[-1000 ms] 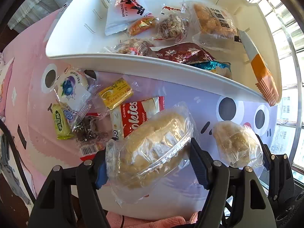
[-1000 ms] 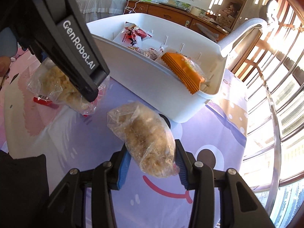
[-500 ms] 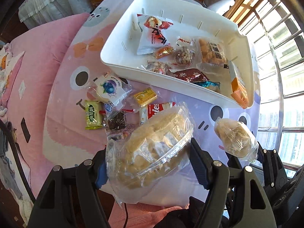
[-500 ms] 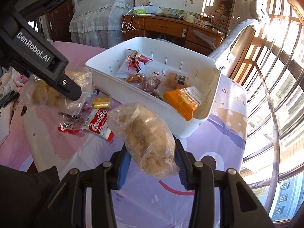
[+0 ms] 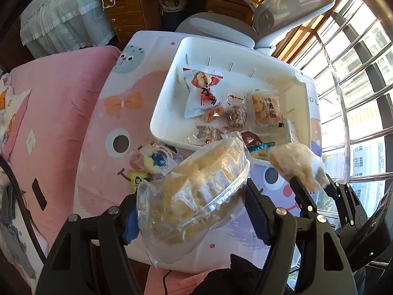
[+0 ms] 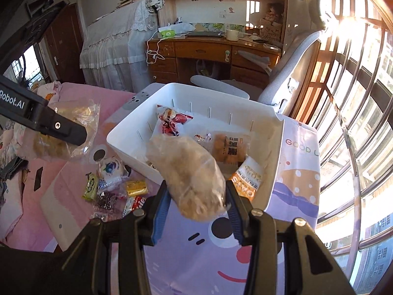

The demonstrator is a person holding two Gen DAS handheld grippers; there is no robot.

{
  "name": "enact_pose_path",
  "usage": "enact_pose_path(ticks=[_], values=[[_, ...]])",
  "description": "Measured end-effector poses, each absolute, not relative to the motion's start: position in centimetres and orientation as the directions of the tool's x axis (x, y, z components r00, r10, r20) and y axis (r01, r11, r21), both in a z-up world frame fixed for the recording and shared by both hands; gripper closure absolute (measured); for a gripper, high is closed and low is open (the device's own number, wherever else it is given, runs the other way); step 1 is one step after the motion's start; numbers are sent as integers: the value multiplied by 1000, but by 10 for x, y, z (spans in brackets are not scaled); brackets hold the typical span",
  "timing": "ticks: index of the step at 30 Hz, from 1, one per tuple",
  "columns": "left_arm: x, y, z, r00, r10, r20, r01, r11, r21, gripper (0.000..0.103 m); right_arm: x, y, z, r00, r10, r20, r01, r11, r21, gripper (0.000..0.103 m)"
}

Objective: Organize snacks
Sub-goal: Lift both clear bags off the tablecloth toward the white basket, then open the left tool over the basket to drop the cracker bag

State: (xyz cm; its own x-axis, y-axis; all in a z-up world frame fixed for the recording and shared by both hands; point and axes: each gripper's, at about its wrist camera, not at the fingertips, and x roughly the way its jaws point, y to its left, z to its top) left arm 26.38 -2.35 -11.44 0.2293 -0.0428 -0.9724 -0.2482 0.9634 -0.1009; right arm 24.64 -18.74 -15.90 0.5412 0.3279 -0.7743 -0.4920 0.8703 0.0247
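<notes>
My left gripper is shut on a large clear-wrapped pastry pack, held well above the table. My right gripper is shut on a smaller bagged pastry, also lifted; that bagged pastry shows at the right in the left wrist view. Beyond both stands the white bin with several snack packets inside, such as a red-and-white bag and an orange packet. Loose snacks lie on the table left of the white bin: a blueberry packet, a green one, a gold one.
The cartoon-print tablecloth covers the table. A pink bed lies to the left. A grey office chair and a wooden desk stand behind the bin. Barred windows line the right side.
Both grippers have risen with their pastries and tilted up, so the bin and table look smaller and farther. The desk, chair and room have come into view. Neither grip changed.
</notes>
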Motion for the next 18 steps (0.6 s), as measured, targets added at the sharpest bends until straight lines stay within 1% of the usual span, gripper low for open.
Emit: enact_pose_path(ticks=[5,8,12,18], values=[[282,-7,-114,256,-88,-963,-208,968,-144,32,261,-177,-151,562,314,-765,-436,899,48,59],[294,3,-115,275,-114,-955,-182,969,-168,32,269,-169,-150,574,299,-763,-411,910,48,62],[310,14,-116,320,-150,-936,-143,969,-204,32,280,-161,-156,565,279,-776,-367,928,66,68],[332,23,-126,366,-179,-913,-78,972,-222,32,289,-157,-167,536,247,-807,-281,954,105,69]])
